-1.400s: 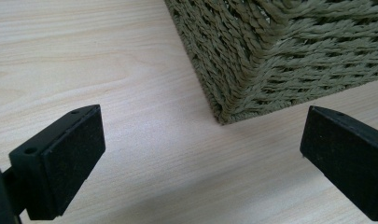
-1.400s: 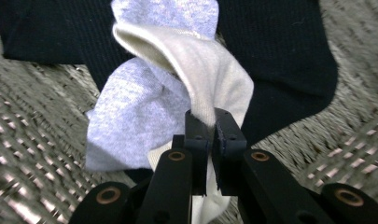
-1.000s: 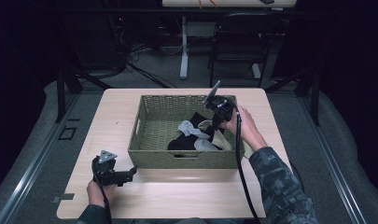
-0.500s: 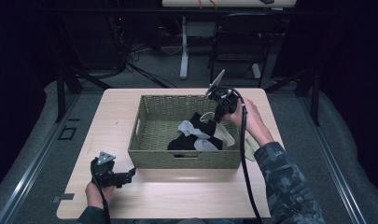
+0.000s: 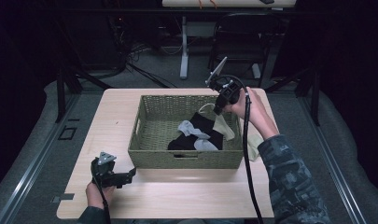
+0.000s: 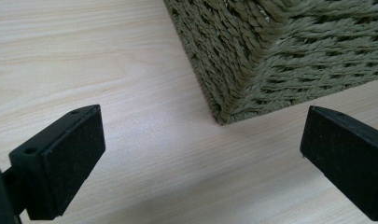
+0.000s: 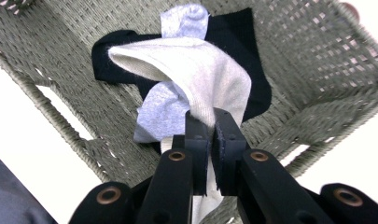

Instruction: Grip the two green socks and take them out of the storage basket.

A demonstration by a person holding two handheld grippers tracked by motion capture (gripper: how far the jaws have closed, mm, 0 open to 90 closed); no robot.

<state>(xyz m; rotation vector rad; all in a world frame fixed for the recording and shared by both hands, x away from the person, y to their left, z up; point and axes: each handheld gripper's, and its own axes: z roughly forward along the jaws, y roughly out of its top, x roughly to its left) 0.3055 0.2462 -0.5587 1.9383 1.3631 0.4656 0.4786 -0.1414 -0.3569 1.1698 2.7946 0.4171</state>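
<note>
Above the right half of the wicker basket (image 5: 186, 135), in the high view, the right gripper (image 5: 218, 110) hangs with a cream sock (image 5: 223, 126) dangling from it down toward the basket's right wall. Black socks (image 5: 200, 133) and grey socks (image 5: 191, 130) lie heaped on the basket floor. A second pale piece (image 5: 253, 140) drapes outside the basket's right side on the table (image 5: 186, 196). The left gripper (image 5: 126, 177) rests low near the table's front left corner, just beside the basket's front left corner. Around the pale wooden table lies grey floor; beyond its far edge stand a dark chair, a table leg and tangled cables in a dim room.

Seen from the left gripper view, its jaws stand wide apart with nothing between them, over bare light wood grain, the basket's (image 6: 289, 56) woven corner ahead.

Looking along the right gripper view, the jaws are pinched tight on the cream sock (image 7: 200, 74), gripped at a narrow fold, with a grey sock (image 7: 163, 114) hanging against it over the black one (image 7: 252, 60).

My judgement: the thin pinch could let the sock slip back down, and the clinging grey sock may be dragged out too, or catch on the basket rim.
</note>
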